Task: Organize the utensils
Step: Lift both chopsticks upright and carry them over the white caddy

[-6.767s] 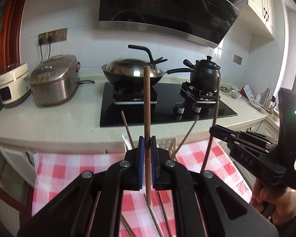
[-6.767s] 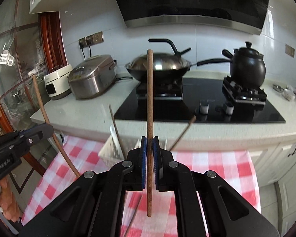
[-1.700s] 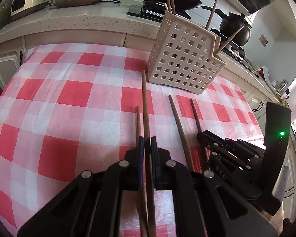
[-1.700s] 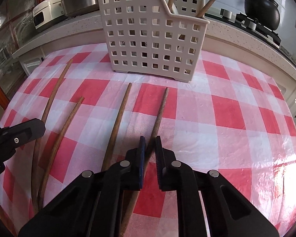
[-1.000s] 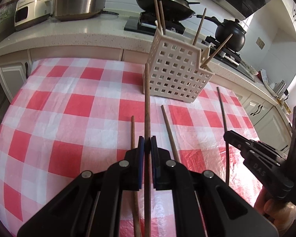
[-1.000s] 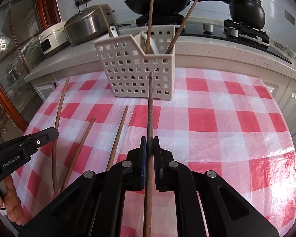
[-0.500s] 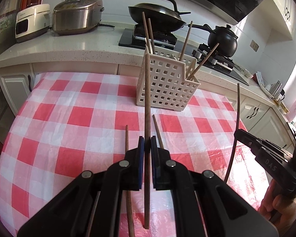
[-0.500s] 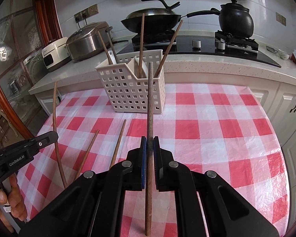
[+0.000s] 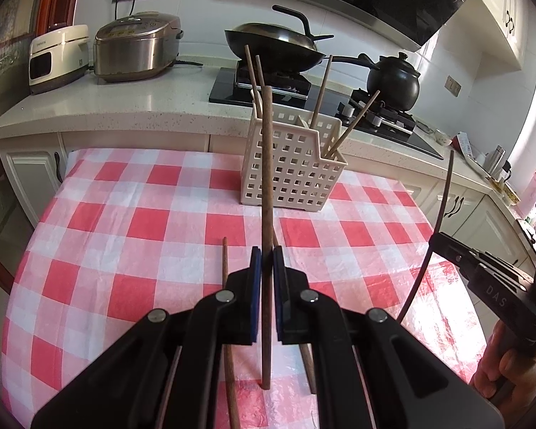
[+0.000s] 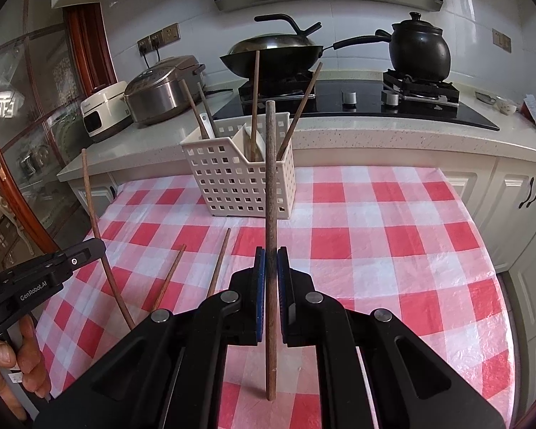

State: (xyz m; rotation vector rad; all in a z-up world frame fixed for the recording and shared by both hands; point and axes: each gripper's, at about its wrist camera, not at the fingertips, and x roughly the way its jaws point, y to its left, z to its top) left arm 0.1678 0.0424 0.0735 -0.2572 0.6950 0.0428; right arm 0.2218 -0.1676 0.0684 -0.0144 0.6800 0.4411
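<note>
My left gripper (image 9: 267, 262) is shut on a brown wooden chopstick (image 9: 267, 178) and holds it upright above the checked cloth. My right gripper (image 10: 271, 264) is shut on another wooden chopstick (image 10: 271, 186), also upright. A white perforated utensil basket (image 9: 289, 171) stands at the far side of the cloth with several chopsticks standing in it; it also shows in the right wrist view (image 10: 239, 182). Two chopsticks (image 10: 218, 268) lie on the cloth in front of the basket. The right gripper shows at the right edge of the left wrist view (image 9: 446, 246), the left gripper at the left edge of the right wrist view (image 10: 93, 250).
The table has a red and white checked cloth (image 10: 375, 236). Behind it runs a counter (image 9: 125, 107) with a rice cooker (image 9: 135, 48), a white appliance (image 9: 57, 57), a hob with a wok (image 9: 275, 43) and a black pot (image 9: 393, 78). Cabinets (image 10: 525, 193) stand to the right.
Both grippers picked a chopstick up off the cloth and have raised and tilted it upright. Both have pulled back and up, so the basket looks smaller and farther.
</note>
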